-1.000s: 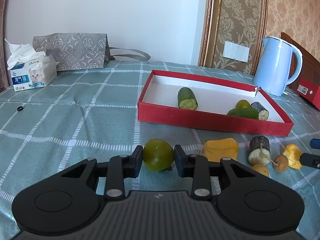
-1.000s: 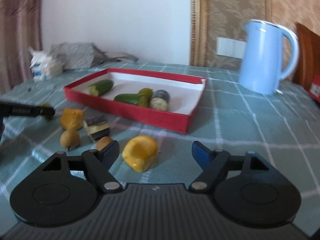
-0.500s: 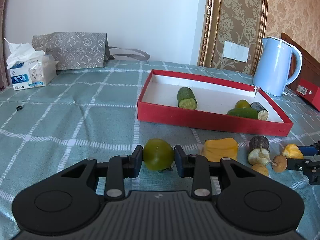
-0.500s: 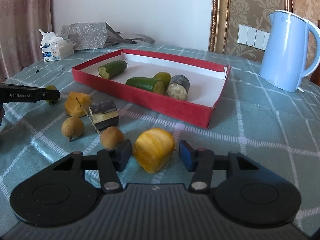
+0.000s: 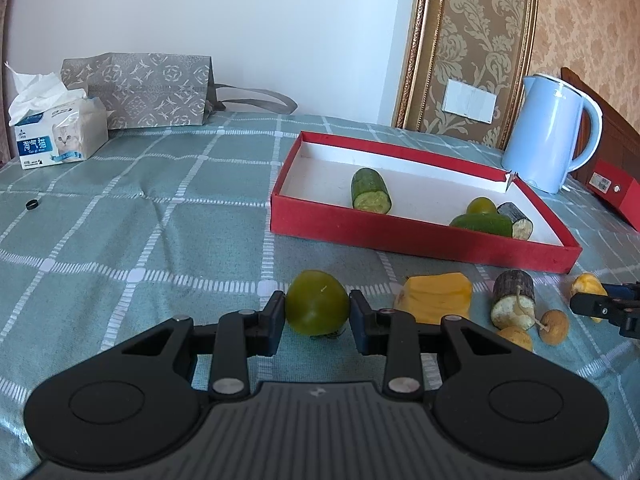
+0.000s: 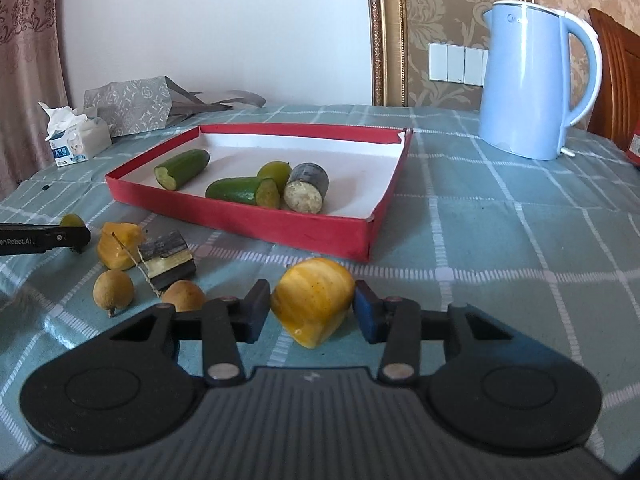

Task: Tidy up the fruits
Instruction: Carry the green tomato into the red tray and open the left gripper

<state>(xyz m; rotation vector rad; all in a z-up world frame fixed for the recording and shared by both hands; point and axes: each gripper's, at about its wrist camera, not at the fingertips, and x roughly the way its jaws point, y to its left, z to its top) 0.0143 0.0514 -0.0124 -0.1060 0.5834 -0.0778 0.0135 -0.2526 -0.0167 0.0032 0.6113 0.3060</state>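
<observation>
Fruits lie on the checked cloth [image 5: 160, 232] directly ahead of both my tongs. My left gripper [image 5: 318, 312] is narrow, its pads pressed on either side of a round green fruit [image 5: 317, 302] that sits on the cloth. My right gripper [image 6: 312, 306] is closing around a yellow fruit piece [image 6: 313, 298], both pads at its flanks. Beyond both tongs stands the red tray [image 6: 256, 222], holding cucumber pieces [image 6: 182, 168], a green fruit and a dark-skinned chunk. Small brown fruits [image 6: 113, 289] lie just left of my right tongs.
</observation>
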